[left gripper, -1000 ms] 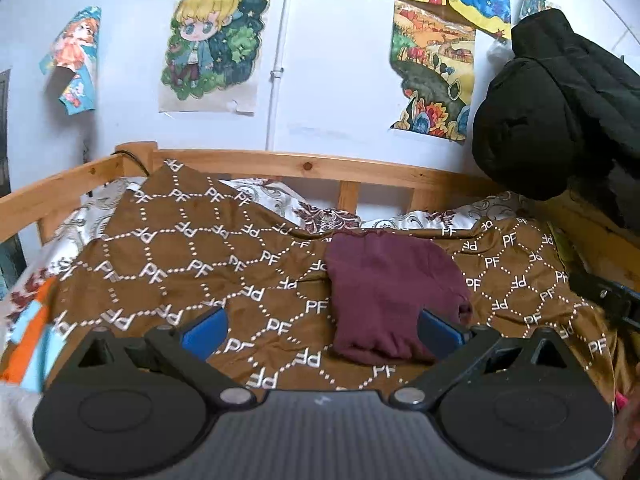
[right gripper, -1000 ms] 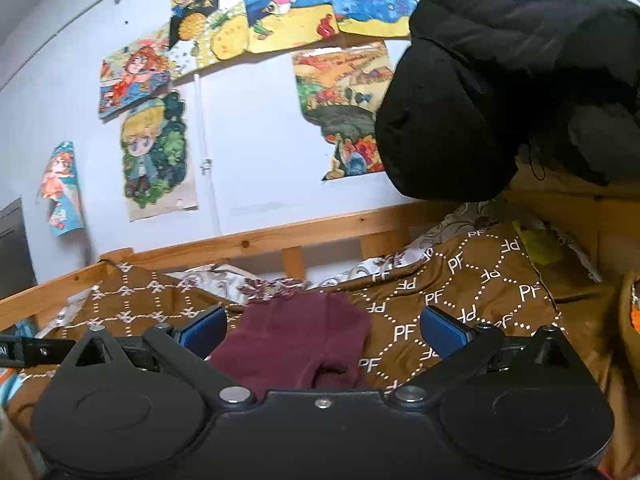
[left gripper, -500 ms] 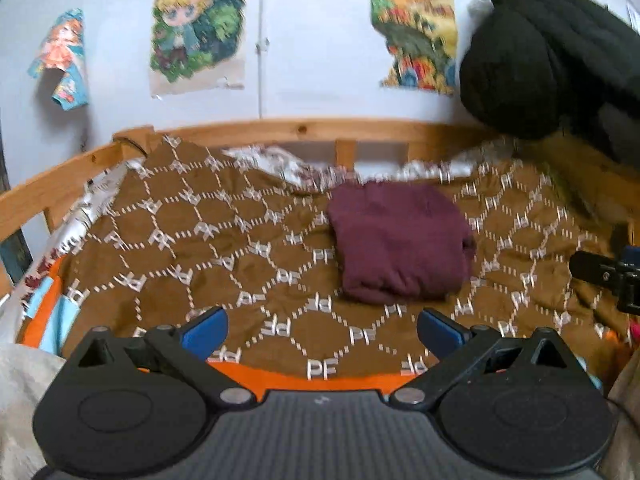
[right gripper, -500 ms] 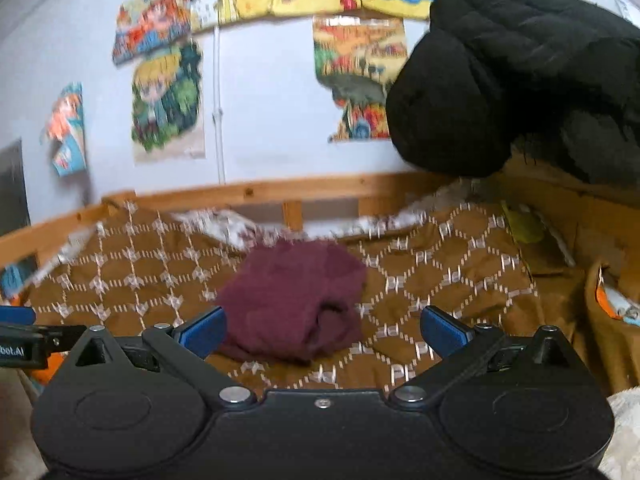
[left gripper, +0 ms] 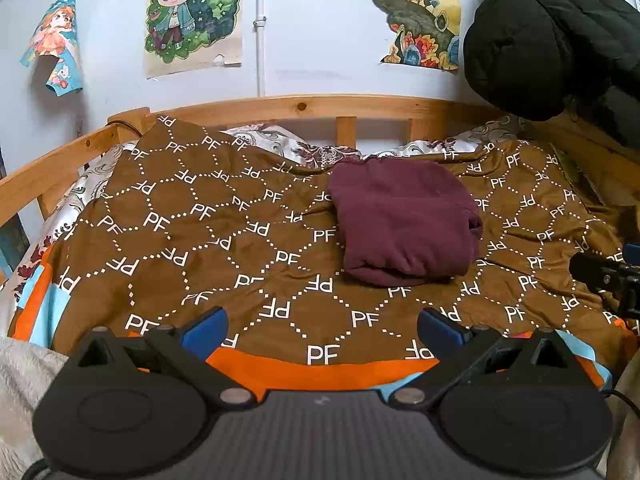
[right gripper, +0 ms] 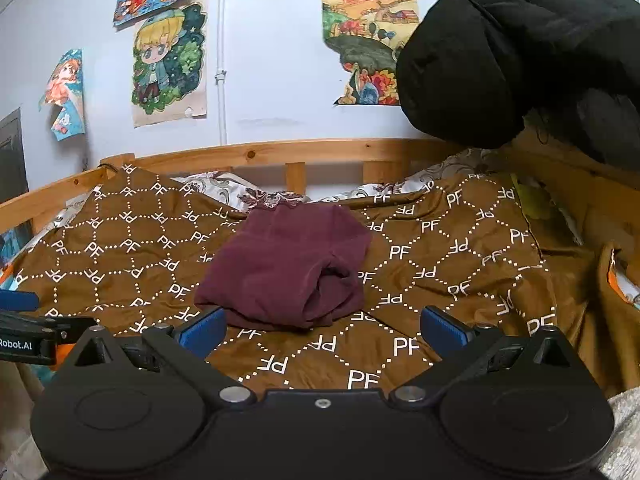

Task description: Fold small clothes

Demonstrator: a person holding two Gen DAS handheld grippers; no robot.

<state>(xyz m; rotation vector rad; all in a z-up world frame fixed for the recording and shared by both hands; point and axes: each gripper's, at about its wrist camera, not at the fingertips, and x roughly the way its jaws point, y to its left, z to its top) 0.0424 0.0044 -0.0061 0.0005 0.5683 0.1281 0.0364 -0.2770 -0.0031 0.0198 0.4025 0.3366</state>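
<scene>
Both grippers are just hanging over the near edge of the bed with their blue-padded jaws spread wide, nothing between them. The left gripper (left gripper: pixel 322 326) sits above the orange border strip (left gripper: pixel 320 374) of the bedspread; the right gripper (right gripper: pixel 323 326) hovers a bit further in over the fabric.

The folded maroon garment (left gripper: pixel 404 220) lies flat on the brown bedspread with white "PF" lettering and dotted diamond lines (left gripper: pixel 192 232). From the left wrist camera it's beyond the jaws and right of centre, clearly apart from both pads. From the right wrist camera it's much nearer: its near folded edge sits just past the left blue pad (right gripper: pixel 204 330), more or less in line with the gap but not inside it.

Further out there's the wooden bed rail (left gripper: pixel 320 106) along the far side, a floral patterned sheet (left gripper: pixel 276 142) peeking from under the spread, a black puffy jacket (right gripper: pixel 520 52) hanging at the far right, and cartoon posters (left gripper: pixel 192 12) on the white wall.
</scene>
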